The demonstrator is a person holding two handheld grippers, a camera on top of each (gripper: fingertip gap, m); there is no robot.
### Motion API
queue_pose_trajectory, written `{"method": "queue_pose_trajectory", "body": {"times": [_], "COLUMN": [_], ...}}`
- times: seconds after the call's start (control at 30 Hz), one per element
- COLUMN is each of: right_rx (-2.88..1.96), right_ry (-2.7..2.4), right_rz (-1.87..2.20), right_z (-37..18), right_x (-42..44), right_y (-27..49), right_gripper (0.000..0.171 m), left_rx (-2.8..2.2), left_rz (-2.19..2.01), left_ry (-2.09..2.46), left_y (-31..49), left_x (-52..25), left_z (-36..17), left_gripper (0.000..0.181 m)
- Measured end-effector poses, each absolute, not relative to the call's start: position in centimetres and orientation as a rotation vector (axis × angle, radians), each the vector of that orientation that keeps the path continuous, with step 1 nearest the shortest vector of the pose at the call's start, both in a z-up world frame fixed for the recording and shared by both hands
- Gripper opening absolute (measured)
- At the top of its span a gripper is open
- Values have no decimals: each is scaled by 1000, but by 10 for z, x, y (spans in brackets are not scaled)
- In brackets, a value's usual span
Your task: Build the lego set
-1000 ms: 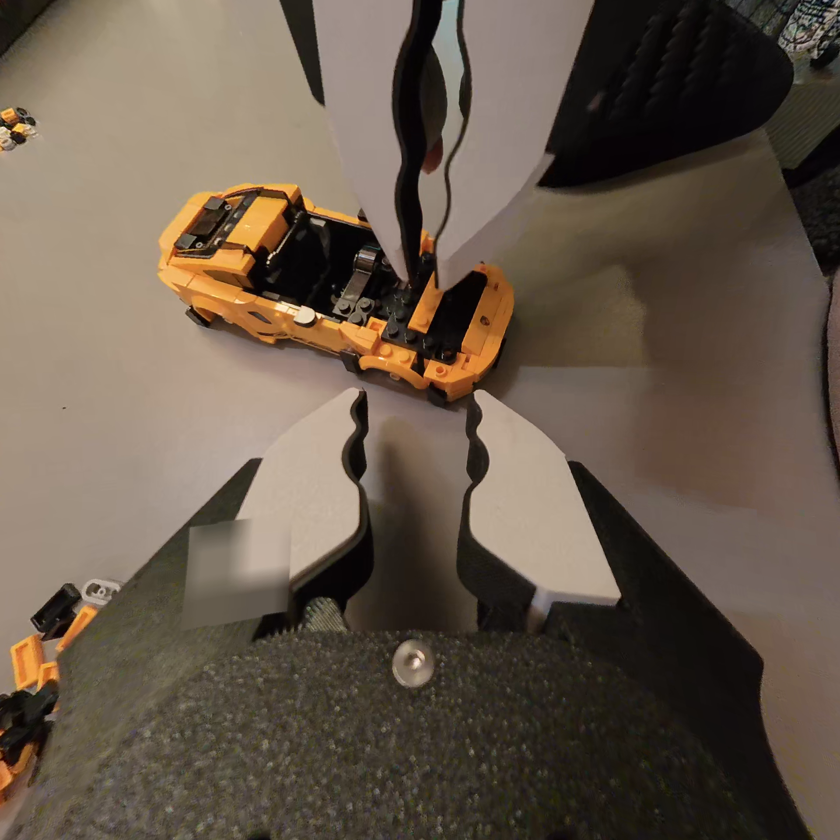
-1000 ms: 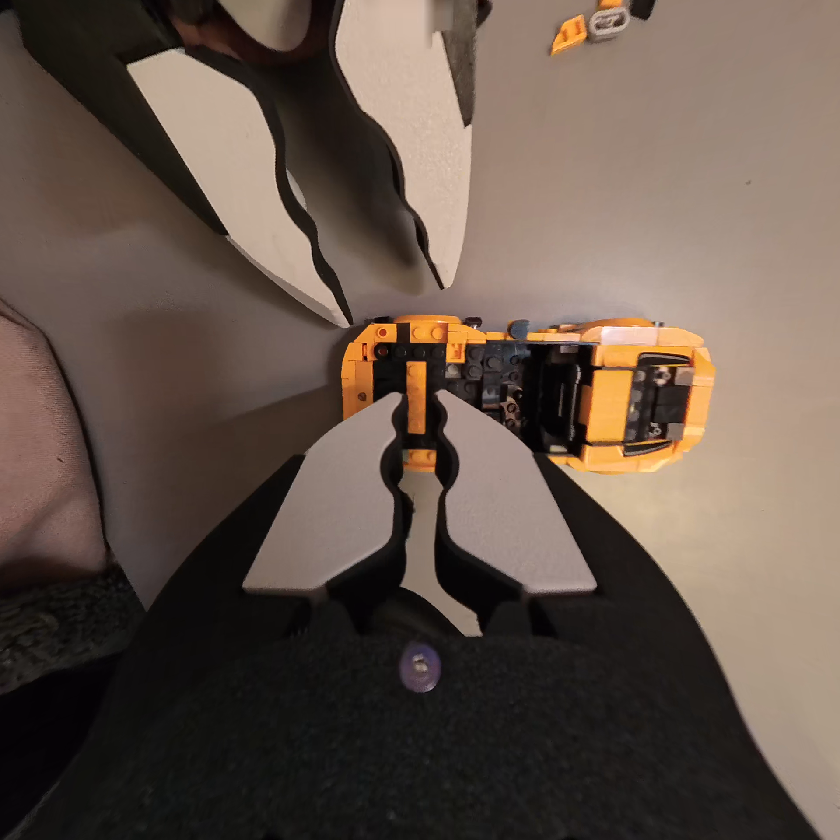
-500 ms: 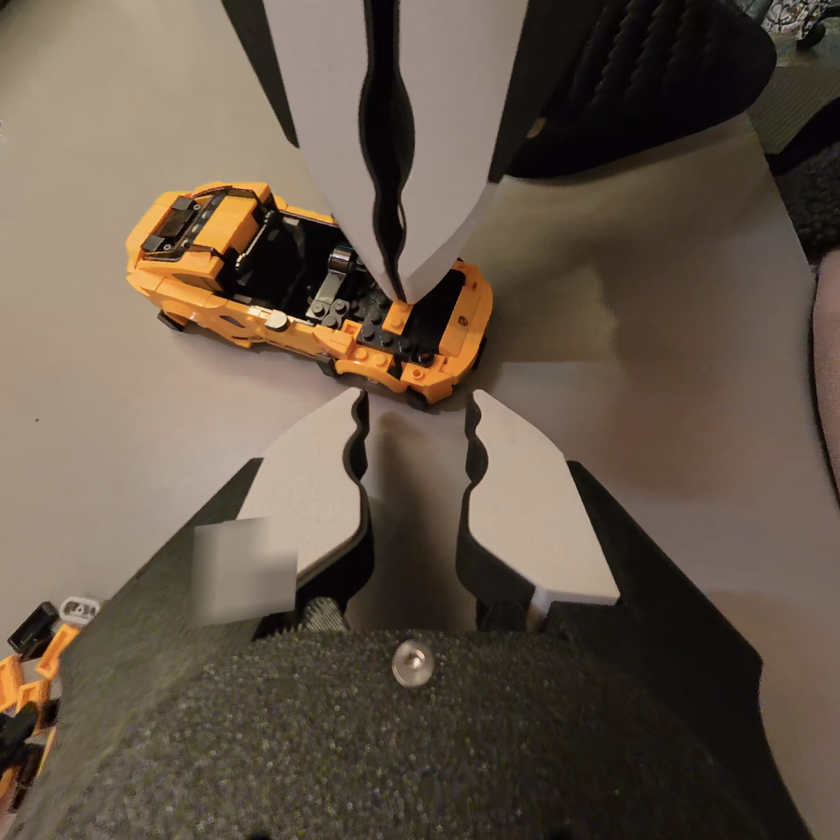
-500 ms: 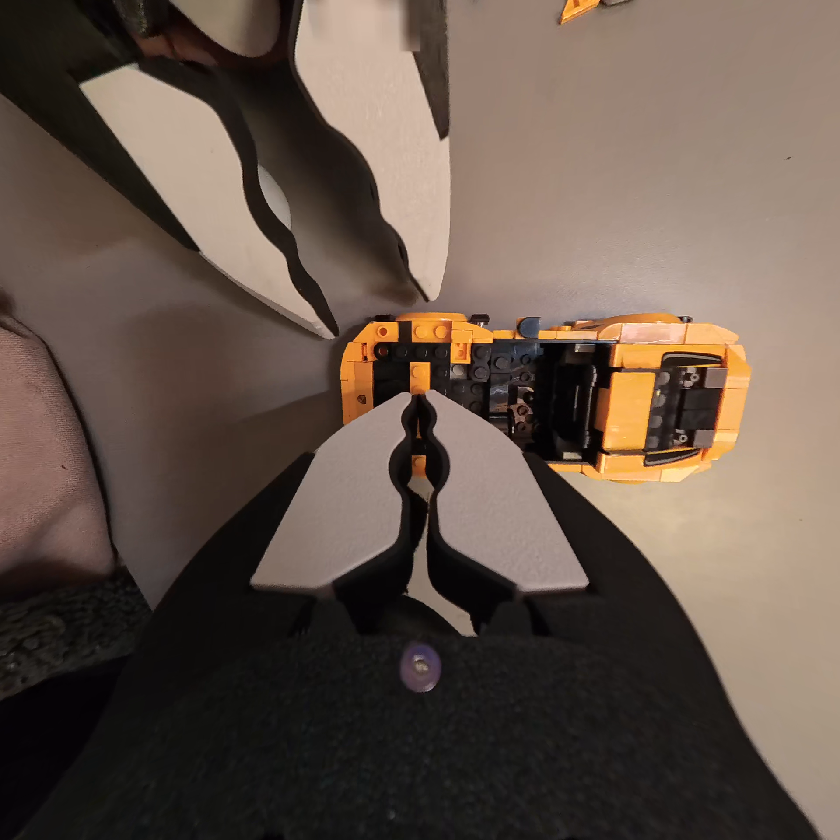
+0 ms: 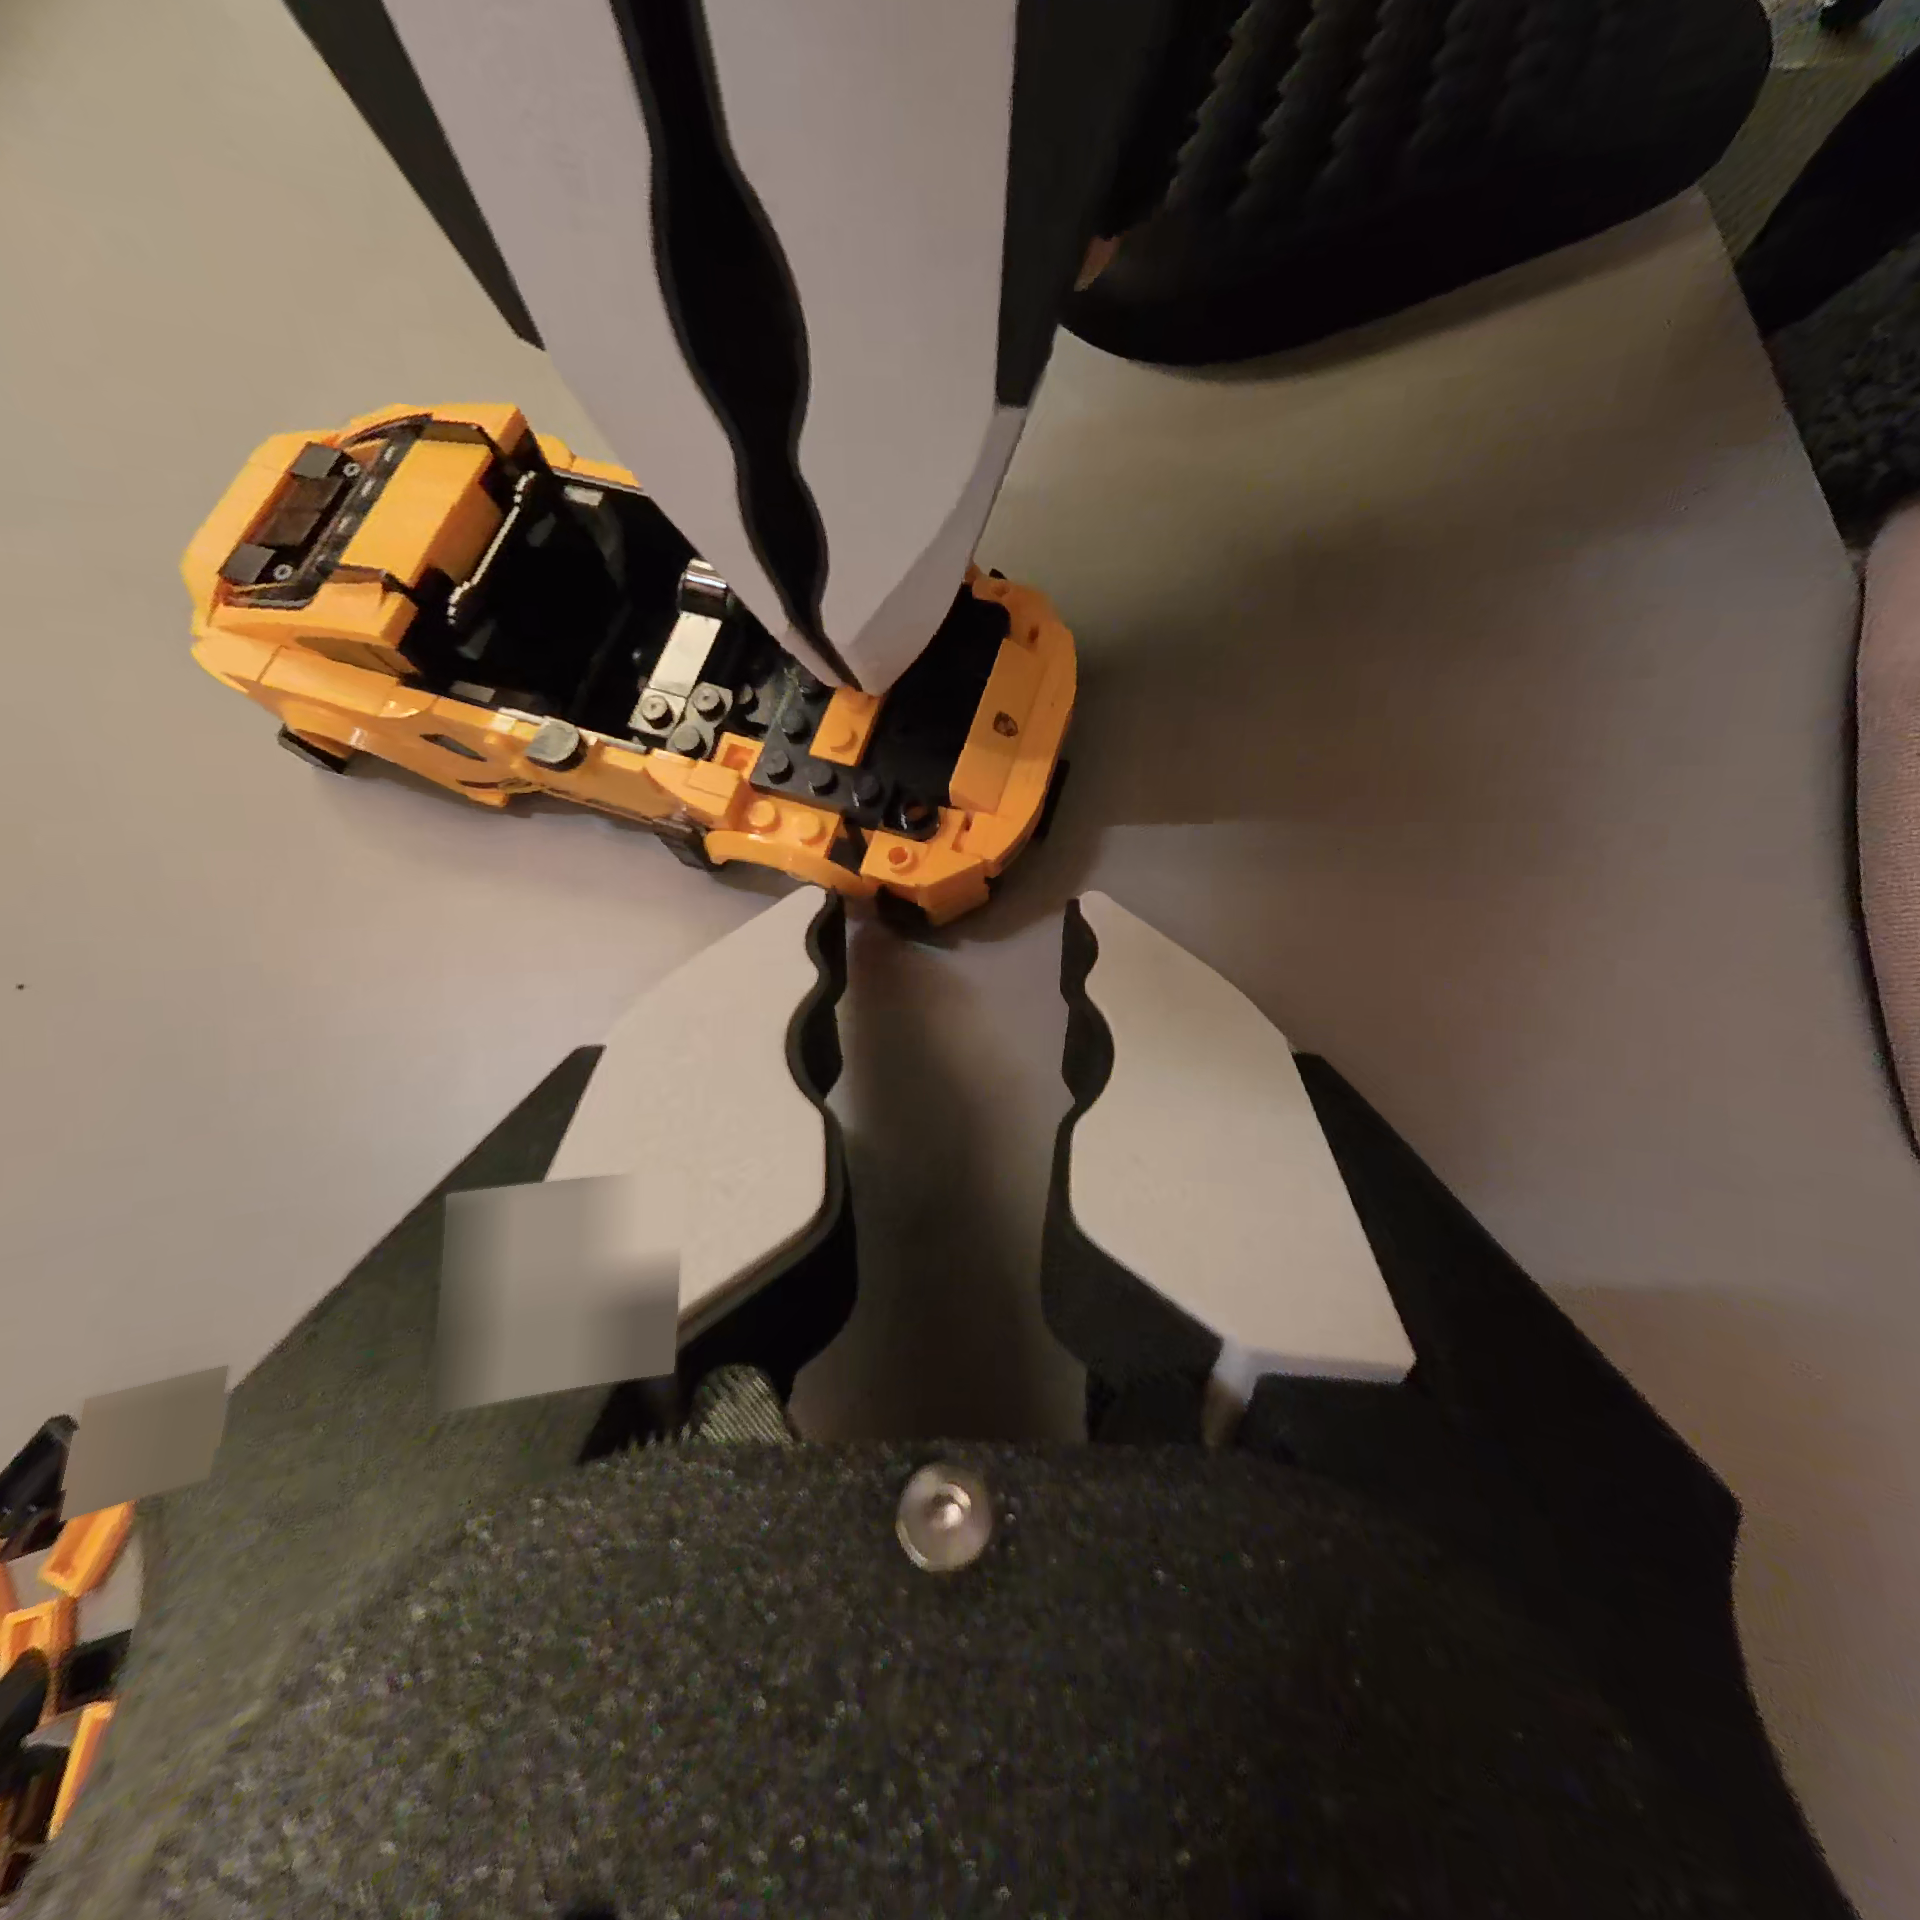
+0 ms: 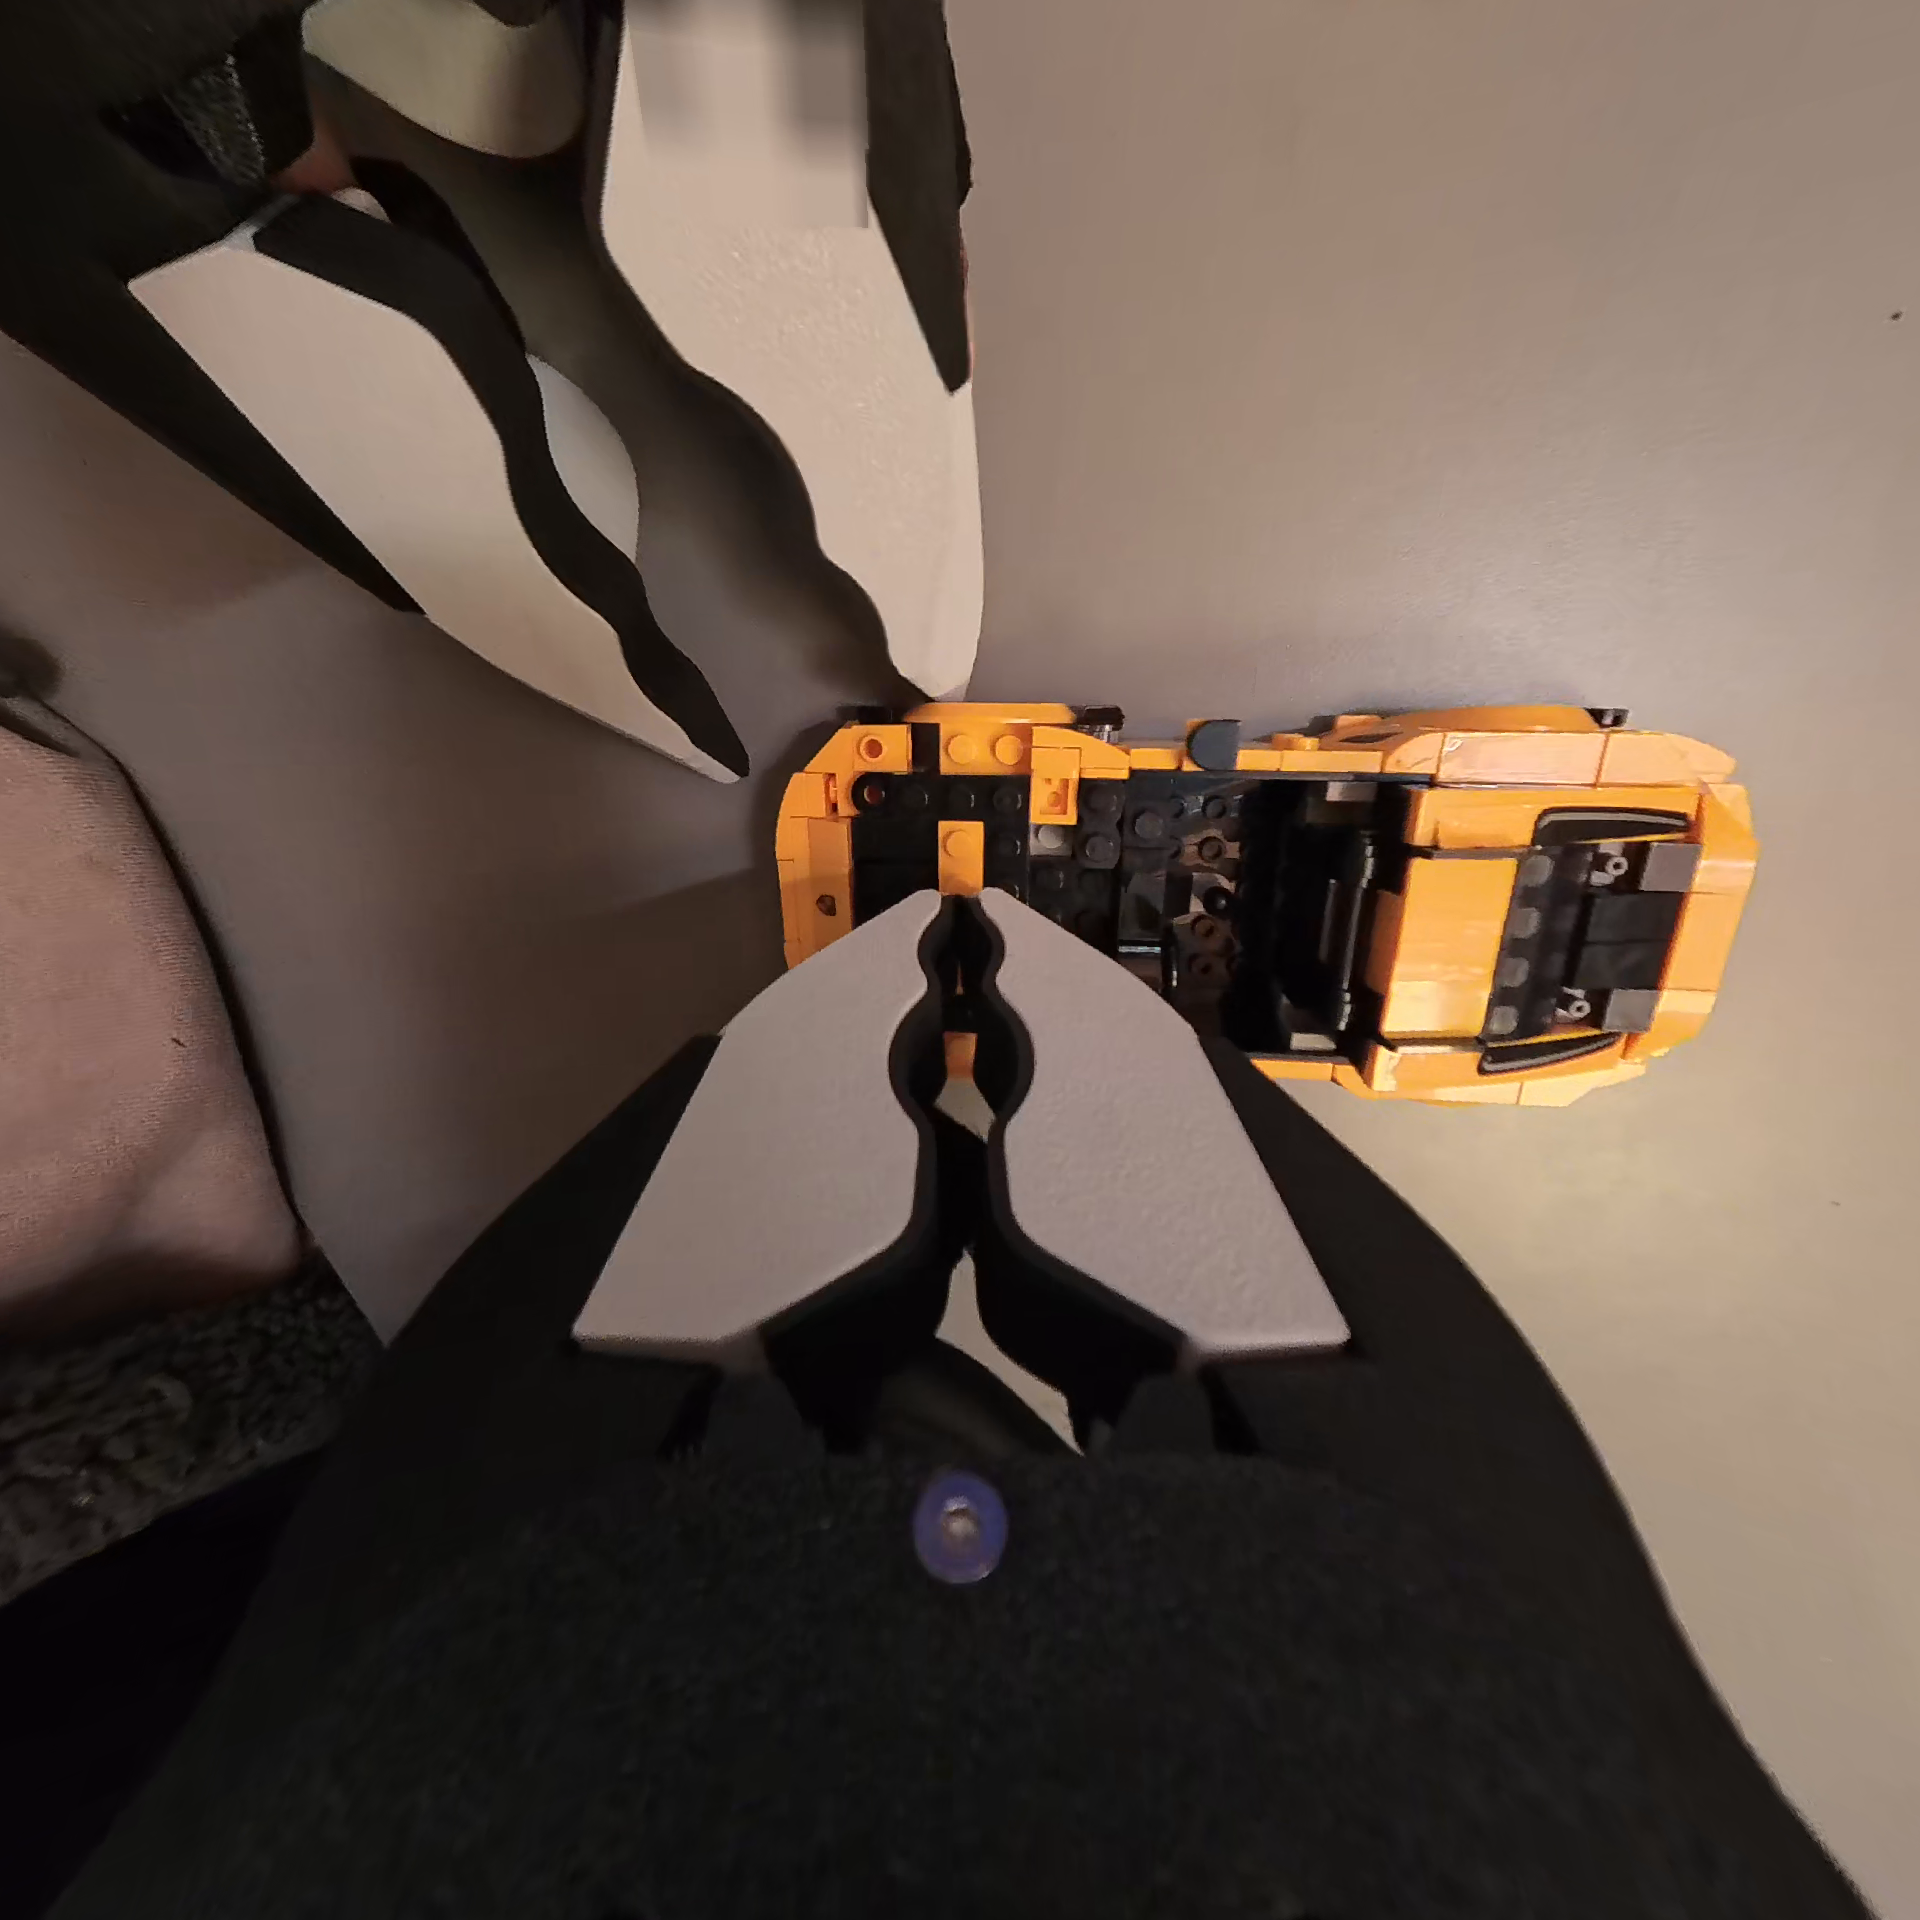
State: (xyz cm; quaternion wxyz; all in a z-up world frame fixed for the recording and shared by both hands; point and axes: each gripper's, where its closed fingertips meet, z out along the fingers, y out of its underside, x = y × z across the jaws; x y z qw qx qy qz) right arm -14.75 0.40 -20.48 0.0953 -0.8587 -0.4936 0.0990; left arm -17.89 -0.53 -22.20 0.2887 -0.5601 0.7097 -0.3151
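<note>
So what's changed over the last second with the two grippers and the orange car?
The right gripper closed its fingers over the orange strip brick in the orange Lego car's front, pressing on it. The left gripper stayed open beside the front corner; the car barely moved.

The right gripper [image 6: 961, 902] covers part of the orange car's [image 6: 1455, 904] front bay. Loose pieces [image 5: 52, 1621] are cut off at the left wrist view's edge, kinds indeterminate.

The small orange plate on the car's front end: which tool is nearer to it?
Right. The right tool has its shut tips on the small orange plate; the left tool hangs open just outside the orange car, beside its front corner.
</note>
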Motion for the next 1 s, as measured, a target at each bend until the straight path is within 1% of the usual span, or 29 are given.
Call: {"method": "queue_pose_trajectory", "body": {"times": [0.17, 0.2, 0.27, 0.3, 0.33, 0.4, 0.43, 0.5, 0.57, 0.6, 0.67, 0.73, 0.77, 0.8, 0.87, 0.9, 1.0], "right_rx": [-2470, -2443, -2278, -2171, -2081, -1977, -1965, -1915, -1892, -1882, -1837, -1807, -1796, -1779, -1767, -1797, -1960], "right_ry": [-1415, -1386, -1313, -1319, -1354, -1492, -1559, -1736, -1891, -1946, -2047, -2116, -2133, -2142, -2119, -2087, -1889], "right_rz": [314, 360, 493, 498, 415, 240, 218, 156, 141, 166, 196, 249, 304, 356, 370, 400, 482], "right_z": [-204, -202, -176, -159, -147, -142, -146, -162, -182, -192, -209, -221, -224, -226, -225, -224, -220], "right_x": [-152, -155, -160, -156, -144, -116, -106, -88, -76, -74, -75, -79, -83, -88, -92, -91, -91], "right_y": [7, 7, 14, 20, 29, 46, 51, 60, 68, 72, 81, 89, 89, 88, 88, 85, 68], "right_gripper": [0, 0, 1, 14, 25, 59, 71, 87, 96, 99, 103, 104, 103, 99, 84, 80, 75], "left_rx": [-1505, -1504, -1524, -1550, -1590, -1692, -1751, -1852, -1941, -1970, -2000, -2013, -2029, -2046, -2049, -2039, -1900], "left_rz": [-829, -829, -839, -837, -841, -874, -862, -740, -660, -645, -571, -509, -488, -471, -483, -485, -522], "left_ry": [1877, 1857, 1798, 1751, 1696, 1570, 1514, 1425, 1348, 1312, 1275, 1288, 1327, 1376, 1477, 1554, 1835], "left_y": [-1, 1, 6, 10, 13, 13, 13, 15, 9, 6, 6, 8, 8, 7, 6, 6, 9], "left_x": [-181, -180, -180, -179, -178, -174, -172, -170, -164, -159, -151, -146, -145, -147, -152, -159, -182], "left_z": [-221, -219, -212, -208, -205, -197, -197, -203, -210, -211, -213, -218, -223, -227, -227, -227, -227], "left_gripper": [39, 45, 51, 57, 63, 77, 86, 102, 110, 111, 109, 103, 95, 88, 85, 84, 82]}}
